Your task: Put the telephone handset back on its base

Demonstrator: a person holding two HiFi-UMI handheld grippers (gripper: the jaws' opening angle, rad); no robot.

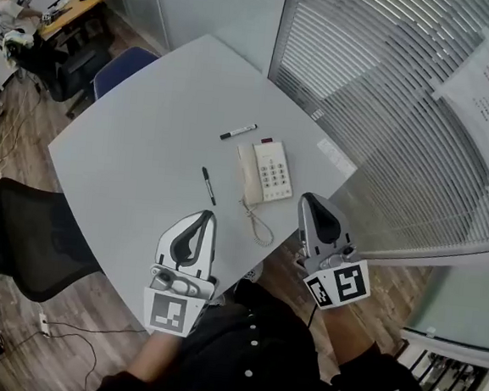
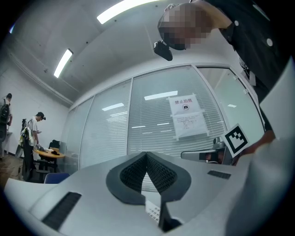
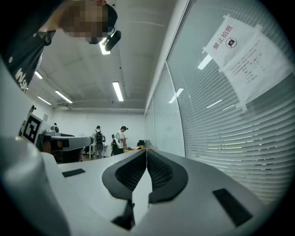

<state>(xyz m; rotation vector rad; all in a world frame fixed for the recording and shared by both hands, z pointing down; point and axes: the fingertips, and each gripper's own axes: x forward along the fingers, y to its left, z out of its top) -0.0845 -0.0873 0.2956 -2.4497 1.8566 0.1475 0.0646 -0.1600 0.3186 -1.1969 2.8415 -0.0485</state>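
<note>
**Inspector:** State of the 2 grippers?

**Assessor:** Left gripper (image 1: 206,218) and right gripper (image 1: 307,201): jaws pressed together on both, nothing between them. Both hang above the near edge of the table (image 1: 137,164).

**Inspector:** Handset position?

**Assessor:** The handset (image 1: 246,174) lies along the left side of the telephone base (image 1: 272,171), apparently seated in its cradle. Its long axis runs away from the person. It sits ahead, between the 2 grippers, with the right one nearer. Judged: placement looks complete.

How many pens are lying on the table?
2. A white marker pen lies just beyond the telephone; a black pen lies left of it. None seem hidden.
</note>
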